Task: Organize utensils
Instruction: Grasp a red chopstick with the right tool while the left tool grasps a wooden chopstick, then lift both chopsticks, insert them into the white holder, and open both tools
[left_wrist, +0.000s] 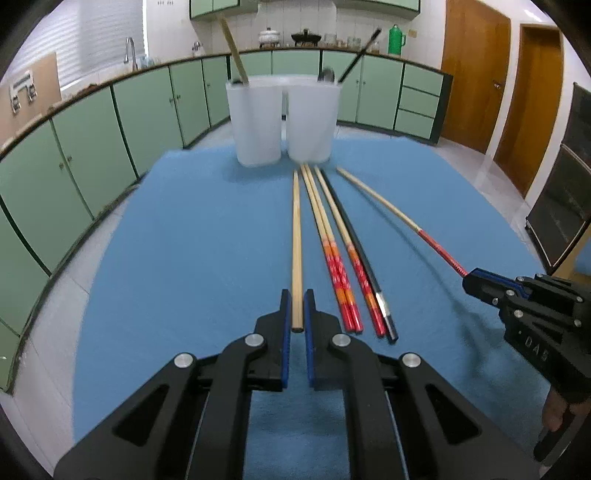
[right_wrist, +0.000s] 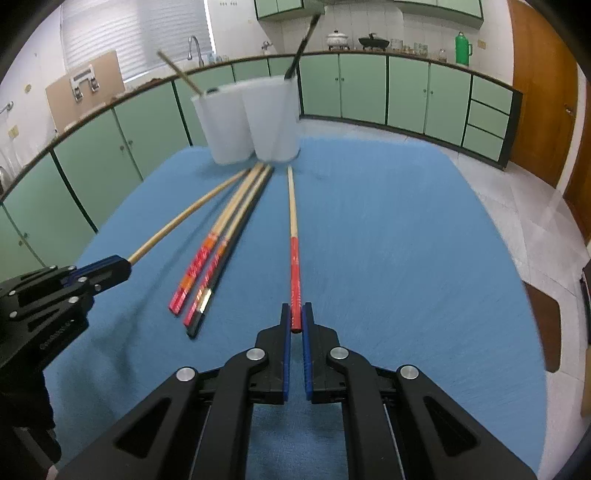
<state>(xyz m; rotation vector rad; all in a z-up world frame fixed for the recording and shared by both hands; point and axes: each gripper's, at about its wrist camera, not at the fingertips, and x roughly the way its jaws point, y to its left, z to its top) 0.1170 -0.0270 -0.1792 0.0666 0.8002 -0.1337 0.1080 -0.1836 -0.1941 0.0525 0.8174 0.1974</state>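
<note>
Leftmost, the plain wooden chopstick (left_wrist: 296, 236) is shown with its butt end between the blue pads of the left gripper (left_wrist: 297, 306), whose fingers (left_wrist: 284, 317) are closed on it; whether the stick is raised off the blue cloth (left_wrist: 184, 240) covering the counter cannot be told. Just to its right, a bundle of chopsticks (left_wrist: 340, 254) is seen lying on the cloth: several wooden ones with red and orange handles, and a black one (left_wrist: 364, 258) with a silver band at its right edge, their tips touching or nearly touching the containers. Further right, a red-handled chopstick (right_wrist: 293, 243) is grasped at its red end by the right gripper (right_wrist: 297, 314), its fingers (right_wrist: 306, 321) clenched on it. At the far edge of the cloth, two white translucent containers (left_wrist: 282, 118) are set side by side, touching; a wooden stick (left_wrist: 233, 48) is held in the left one and a black chopstick (left_wrist: 360, 55) in the right one.
</note>
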